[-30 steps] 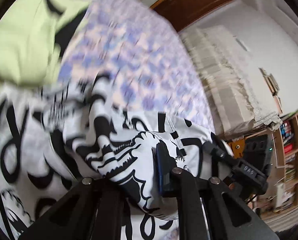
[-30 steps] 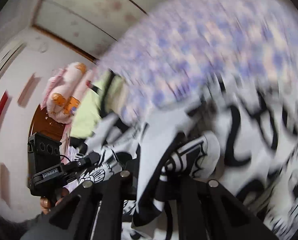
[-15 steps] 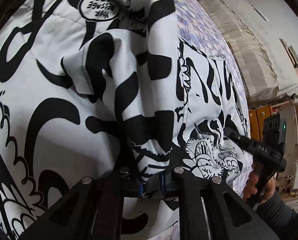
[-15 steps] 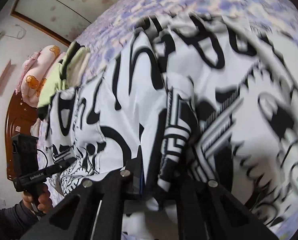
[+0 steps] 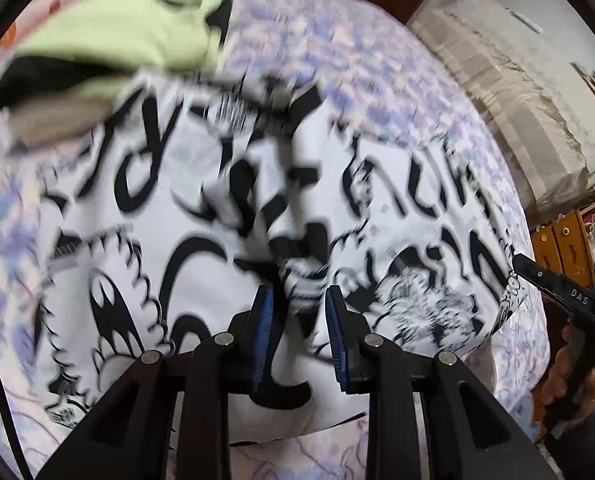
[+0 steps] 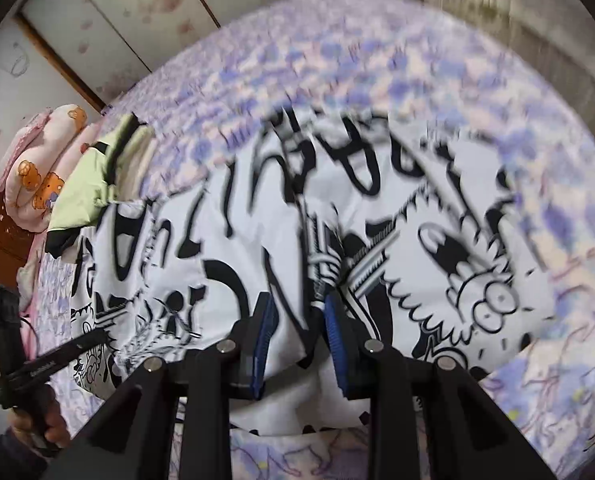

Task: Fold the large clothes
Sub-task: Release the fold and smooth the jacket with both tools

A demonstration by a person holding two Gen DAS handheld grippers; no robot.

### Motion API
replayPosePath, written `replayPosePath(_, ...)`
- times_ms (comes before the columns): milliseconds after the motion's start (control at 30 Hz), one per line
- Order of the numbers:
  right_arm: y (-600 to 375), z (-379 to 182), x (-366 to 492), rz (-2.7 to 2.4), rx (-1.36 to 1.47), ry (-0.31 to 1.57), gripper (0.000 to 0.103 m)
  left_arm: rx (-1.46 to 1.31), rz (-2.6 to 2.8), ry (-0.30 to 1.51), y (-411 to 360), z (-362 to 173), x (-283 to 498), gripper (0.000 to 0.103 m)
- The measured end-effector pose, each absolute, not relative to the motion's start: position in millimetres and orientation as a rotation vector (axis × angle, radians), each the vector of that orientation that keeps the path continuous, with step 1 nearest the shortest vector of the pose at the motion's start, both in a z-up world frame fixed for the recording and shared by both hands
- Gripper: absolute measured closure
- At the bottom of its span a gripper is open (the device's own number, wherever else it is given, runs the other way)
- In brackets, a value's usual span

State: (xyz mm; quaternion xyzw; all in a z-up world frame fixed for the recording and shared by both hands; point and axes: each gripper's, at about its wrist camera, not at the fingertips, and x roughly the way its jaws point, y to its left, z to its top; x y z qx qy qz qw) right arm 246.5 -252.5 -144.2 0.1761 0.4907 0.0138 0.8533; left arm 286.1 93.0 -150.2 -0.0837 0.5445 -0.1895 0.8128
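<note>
Both views motion-blurred; print on the black-and-white graphic shirt (image 5: 225,216) hard to read, near hem cut off behind the claw bodies. Shirt lies spread on the floral bed (image 5: 377,64), lime-green garment (image 5: 109,32) at its far edge. Left claw (image 5: 299,324): jaws just opening, narrow gap, fabric ridge between, pads not pressing. Right claw (image 6: 299,328): likewise just opening, narrowly parted, fold between but loose
</note>
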Motion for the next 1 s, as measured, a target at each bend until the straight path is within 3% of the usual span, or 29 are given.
replayPosePath(200, -199.6, -140.5, 275.0, 0.134, 0.291, 0.983, 0.076, -0.14, -0.517, 1.053, 44.6, -129.4, 296.1, 0.079)
replayPosePath(433, -165.4, -187.1, 288.1, 0.145, 0.192, 1.031, 0.076, -0.031, -0.372, 1.165, 17.4, -187.0, 304.1, 0.079)
replayPosePath(533, -190.9, -209.5, 270.0, 0.033, 0.139, 1.035, 0.081, -0.054, -0.377, 1.153, 37.6, -200.7, 292.7, 0.079)
replayPosePath(600, -217.6, -214.7, 256.1, -0.006, 0.194, 1.04, 0.102, -0.008, -0.388, 1.134, 39.9, -196.8, 287.0, 0.079)
replayPosePath(633, -224.8, -214.4, 253.1, -0.01, 0.209, 1.042, 0.103, 0.008, -0.391, 1.131, 39.8, -196.2, 286.2, 0.079)
replayPosePath(1000, -221.8, -196.6, 252.5, -0.023, 0.285, 1.065, 0.1, -0.071, -0.343, 1.173, 53.2, -188.7, 279.7, 0.076)
